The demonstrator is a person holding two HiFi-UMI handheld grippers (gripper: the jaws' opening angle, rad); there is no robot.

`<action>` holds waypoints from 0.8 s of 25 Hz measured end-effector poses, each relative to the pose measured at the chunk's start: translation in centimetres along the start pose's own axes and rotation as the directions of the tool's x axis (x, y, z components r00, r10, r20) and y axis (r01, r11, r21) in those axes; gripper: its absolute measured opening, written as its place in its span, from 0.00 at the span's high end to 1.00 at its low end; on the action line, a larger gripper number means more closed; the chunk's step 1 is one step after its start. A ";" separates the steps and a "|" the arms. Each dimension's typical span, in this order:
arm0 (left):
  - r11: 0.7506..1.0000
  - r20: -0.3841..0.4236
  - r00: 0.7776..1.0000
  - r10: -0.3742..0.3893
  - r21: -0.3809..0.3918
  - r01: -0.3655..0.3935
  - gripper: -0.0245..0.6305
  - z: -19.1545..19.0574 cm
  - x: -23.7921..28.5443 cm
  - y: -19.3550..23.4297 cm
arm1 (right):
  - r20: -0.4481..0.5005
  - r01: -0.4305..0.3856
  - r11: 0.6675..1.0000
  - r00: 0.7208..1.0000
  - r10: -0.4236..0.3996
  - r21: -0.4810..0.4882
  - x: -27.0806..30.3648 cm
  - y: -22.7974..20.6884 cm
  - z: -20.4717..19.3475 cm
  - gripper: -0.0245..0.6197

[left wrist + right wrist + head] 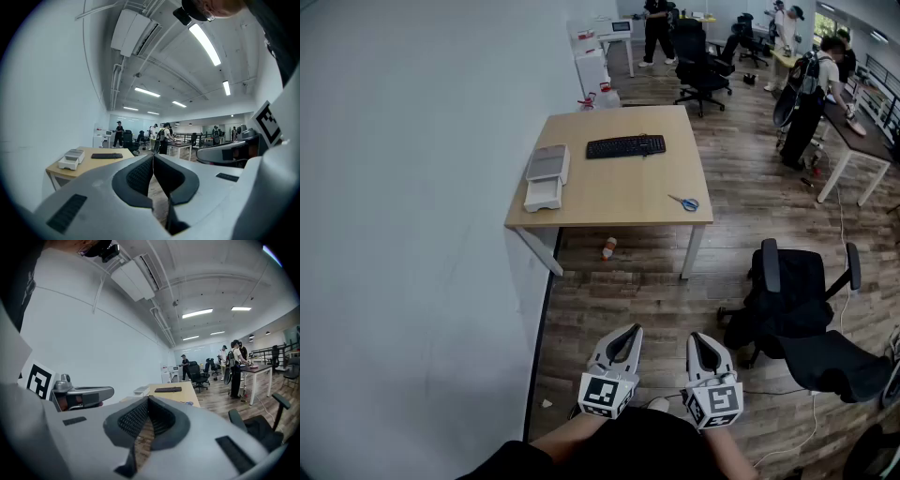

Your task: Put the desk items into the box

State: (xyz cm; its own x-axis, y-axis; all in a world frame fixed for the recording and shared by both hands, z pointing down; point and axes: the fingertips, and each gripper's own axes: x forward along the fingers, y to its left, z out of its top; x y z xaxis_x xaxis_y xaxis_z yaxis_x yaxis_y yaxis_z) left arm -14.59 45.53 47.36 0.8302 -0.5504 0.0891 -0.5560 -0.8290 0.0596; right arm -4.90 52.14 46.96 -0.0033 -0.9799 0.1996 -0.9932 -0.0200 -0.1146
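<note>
Both grippers are hanging low and close to the person's body, well apart from the bench: the left gripper (629, 332) and the right gripper (700, 339) are pointing across bare wooden floor toward it. On each one the fingers are resting together at the tips, and nothing is sitting between them.

Ahead, the bench (619, 202) is carrying three things. A white box (547, 178) is sitting at its left edge, toward the near-left corner, with a grey upper part and an open white part nearer the person. A black keyboard (625, 146) is lying toward the far edge, roughly midway along it. Blue-handled scissors (684, 202) are lying flat beside the right edge, not far from the near-right corner. A small bottle (608, 247) is lying on the floor under the bench, and a black office chair (797, 309) is standing off to the right.

Nothing is yet going into the box, so the task looks to be at its very start. The scissors are probably thin, hard and slippery; pinching across the handle loops should be giving the surest hold. The keyboard is likely stiff and fairly light but long, so gripping its narrow depth near the middle would be keeping it level. It may be too long for the box.
</note>
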 end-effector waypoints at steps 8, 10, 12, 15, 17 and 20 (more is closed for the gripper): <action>0.999 -0.022 0.999 -0.033 -0.012 0.033 0.94 -0.9 1.6 -0.7 | -0.007 -0.014 0.999 1.000 0.014 0.033 0.4 -0.6 -0.3 0.87; 0.999 -0.016 0.999 -0.049 0.003 0.049 0.94 -0.9 3.0 -0.4 | 0.000 -0.016 0.999 1.000 0.016 0.037 1.4 -1.4 -0.3 0.87; 0.997 -0.008 0.997 -0.070 0.022 0.071 0.94 -0.9 4.8 0.3 | -0.002 -0.009 0.999 1.000 0.009 0.052 3.1 -2.5 -0.8 0.87; 0.995 -0.030 0.995 -0.096 0.032 0.097 0.93 -1.7 8.3 2.1 | -0.030 0.010 0.997 1.000 -0.008 0.079 6.4 -4.2 -1.5 0.87; 0.994 -0.042 0.993 -0.108 0.018 0.109 0.94 -2.0 11.0 3.7 | -0.046 0.029 0.998 0.999 -0.026 0.061 8.7 -5.4 -1.0 0.87; 0.991 -0.044 0.990 -0.133 -0.006 0.133 0.93 -1.6 15.2 5.8 | -0.054 0.080 0.996 0.995 -0.078 0.030 12.4 -8.0 0.6 0.87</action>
State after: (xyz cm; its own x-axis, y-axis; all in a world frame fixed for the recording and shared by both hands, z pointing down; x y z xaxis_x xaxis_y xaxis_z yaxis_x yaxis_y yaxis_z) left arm -5.31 32.50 50.63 0.8940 -0.4307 0.1237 -0.4413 -0.8941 0.0767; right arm 3.09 40.07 49.73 0.0681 -0.9632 0.2598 -0.9864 -0.1040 -0.1271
